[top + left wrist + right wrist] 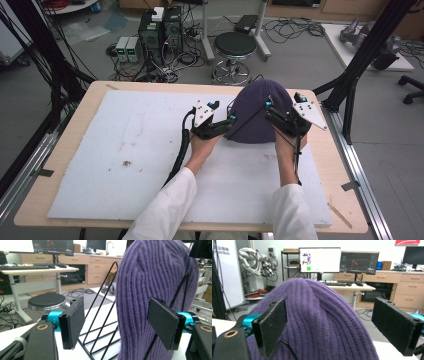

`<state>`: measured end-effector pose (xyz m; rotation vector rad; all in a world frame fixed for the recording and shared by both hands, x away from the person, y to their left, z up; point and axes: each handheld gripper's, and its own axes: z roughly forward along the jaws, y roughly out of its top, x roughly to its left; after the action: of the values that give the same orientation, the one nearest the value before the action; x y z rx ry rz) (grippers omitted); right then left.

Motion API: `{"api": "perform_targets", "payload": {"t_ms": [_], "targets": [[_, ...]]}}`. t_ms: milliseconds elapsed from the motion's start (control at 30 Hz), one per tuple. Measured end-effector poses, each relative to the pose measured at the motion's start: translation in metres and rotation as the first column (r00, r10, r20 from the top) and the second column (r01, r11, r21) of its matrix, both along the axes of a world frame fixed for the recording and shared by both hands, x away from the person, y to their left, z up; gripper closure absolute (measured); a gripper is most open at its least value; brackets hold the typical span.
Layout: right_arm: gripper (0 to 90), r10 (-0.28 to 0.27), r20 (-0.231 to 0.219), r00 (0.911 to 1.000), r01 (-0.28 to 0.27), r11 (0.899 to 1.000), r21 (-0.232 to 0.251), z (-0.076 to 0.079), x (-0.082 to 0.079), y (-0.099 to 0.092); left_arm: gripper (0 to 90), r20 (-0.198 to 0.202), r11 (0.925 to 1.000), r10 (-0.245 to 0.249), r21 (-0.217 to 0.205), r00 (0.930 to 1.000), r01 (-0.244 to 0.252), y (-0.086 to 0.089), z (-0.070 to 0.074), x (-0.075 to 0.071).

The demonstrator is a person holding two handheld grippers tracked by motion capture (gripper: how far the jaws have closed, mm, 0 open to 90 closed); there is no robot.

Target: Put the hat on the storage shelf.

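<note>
High view shows my left gripper (pixel 216 121) at the left flank of the purple knit hat (pixel 260 112), which sits draped over a black wire stand (pixel 100 322) toward the far right of the white mat (pixel 125 150). Those jaws stand apart, the hat's edge between the pads, not pinched. My right gripper (pixel 282 116) flanks the other side, jaws also wide apart around the crown. I judge the hat soft, light and stretchy; it should lift best pinched low at the ribbed hem on both sides
</note>
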<state>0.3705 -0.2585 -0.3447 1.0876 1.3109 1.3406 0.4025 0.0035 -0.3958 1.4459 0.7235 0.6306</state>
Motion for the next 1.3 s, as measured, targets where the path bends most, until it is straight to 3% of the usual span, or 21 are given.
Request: {"api": "perform_targets", "payload": {"t_ms": [233,400,500,600,700,867,933,1300], "targets": [[12.1,0.008,0.007,0.9999,-0.008,1.000,-0.013,0.005,-0.012,0.001,27.2,0.001,1.0000,-0.005,0.004,1.0000,0.005,0.012,0.007,-0.001],[12.1,0.004,0.009,1.0000,-0.003,0.999,-0.035,0.002,-0.022,0.000,26.7,0.018,0.9997,0.007,0.022,0.9998,-0.007,0.031,0.014,-0.004],[11.8,0.012,-0.021,0.9997,-0.013,0.999,-0.038,0.000,-0.026,-0.001,26.1,0.030,0.9994,-0.002,0.034,0.9995,0.001,0.042,0.020,-0.006],[11.7,0.016,-0.041,0.9990,-0.019,0.996,-0.082,0.002,-0.029,0.002,25.8,0.035,0.9993,-0.006,0.038,0.9994,0.005,0.055,0.025,-0.010],[11.7,0.030,-0.030,0.9991,-0.033,0.995,-0.096,0.005,-0.036,0.005,25.6,0.065,0.9982,-0.009,0.059,0.9979,0.006,0.071,0.032,-0.018],[11.7,0.053,-0.051,0.9973,-0.058,0.992,-0.111,0.008,-0.042,0.010,25.7,0.092,0.9975,-0.015,0.070,0.9956,0.009,0.089,0.040,-0.025],[11.7,0.063,-0.047,0.9969,-0.067,0.991,-0.111,0.009,-0.045,0.011,25.6,0.109,0.9973,-0.004,0.074,0.9940,-0.004,0.099,0.044,-0.030],[11.7,0.072,-0.087,0.9936,-0.084,0.986,-0.142,0.014,-0.059,0.013,22.4,0.121,0.9943,0.037,0.095,0.9920,-0.048,0.126,0.051,-0.046]]}}
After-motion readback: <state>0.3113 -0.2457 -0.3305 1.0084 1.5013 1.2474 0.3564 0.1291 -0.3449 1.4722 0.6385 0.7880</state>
